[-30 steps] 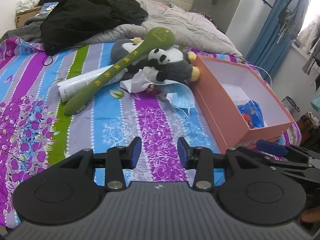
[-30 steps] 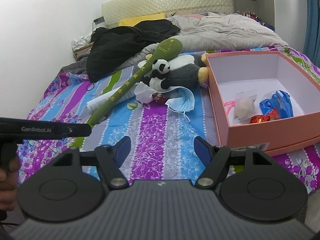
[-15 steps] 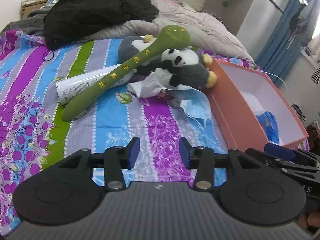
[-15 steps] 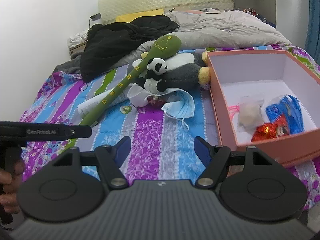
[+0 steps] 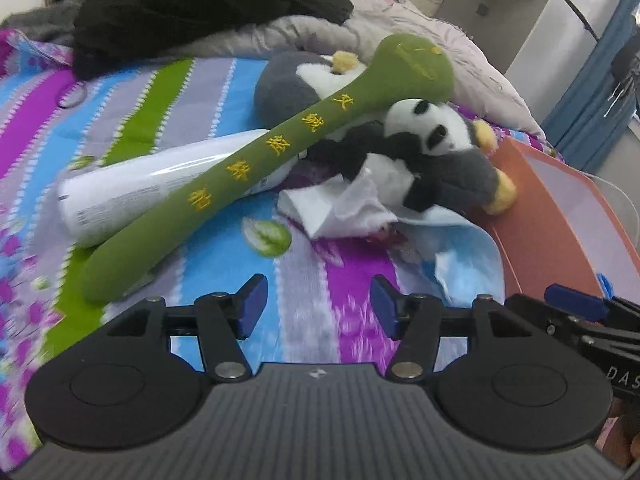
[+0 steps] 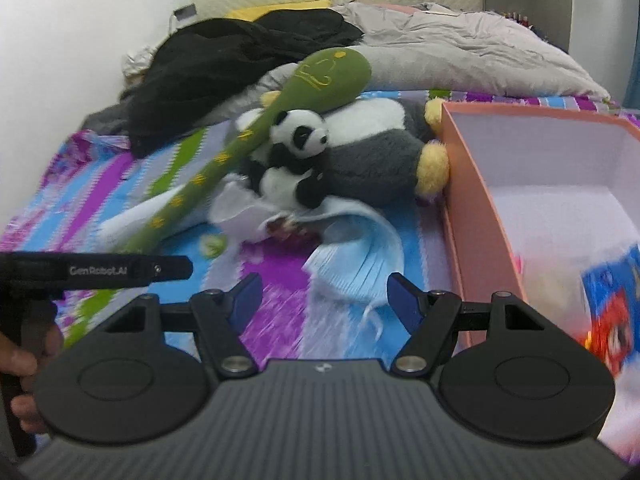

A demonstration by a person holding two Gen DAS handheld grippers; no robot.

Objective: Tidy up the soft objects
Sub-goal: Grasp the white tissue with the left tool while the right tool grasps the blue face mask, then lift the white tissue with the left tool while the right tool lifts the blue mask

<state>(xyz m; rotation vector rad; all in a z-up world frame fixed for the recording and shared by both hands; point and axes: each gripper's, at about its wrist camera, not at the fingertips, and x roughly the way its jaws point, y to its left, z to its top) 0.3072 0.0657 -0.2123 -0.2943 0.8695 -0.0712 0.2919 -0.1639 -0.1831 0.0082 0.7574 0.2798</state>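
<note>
A long green plush club [image 5: 256,168] [image 6: 256,132] lies across a white tube [image 5: 160,184] on the striped bedspread. A small panda plush [image 5: 428,132] [image 6: 298,148] rests on a grey penguin plush [image 5: 460,176] [image 6: 372,168]. A white cloth [image 5: 344,208] and a blue face mask [image 5: 468,256] [image 6: 360,264] lie in front of them. An orange box [image 5: 560,216] [image 6: 476,216] stands at the right. My left gripper [image 5: 316,306] is open and empty, short of the pile. My right gripper [image 6: 324,300] is open and empty, over the mask's near edge.
A black garment [image 5: 192,4] [image 6: 240,56] and a grey duvet [image 6: 460,56] lie heaped at the bed's head. The box holds blue and red packets [image 6: 612,300]. The left gripper's body [image 6: 96,270] shows at the right wrist view's left edge.
Both grippers have moved forward toward the plush pile, which now looms larger. The left gripper's jaws have opened wider. Nothing on the bed has moved.
</note>
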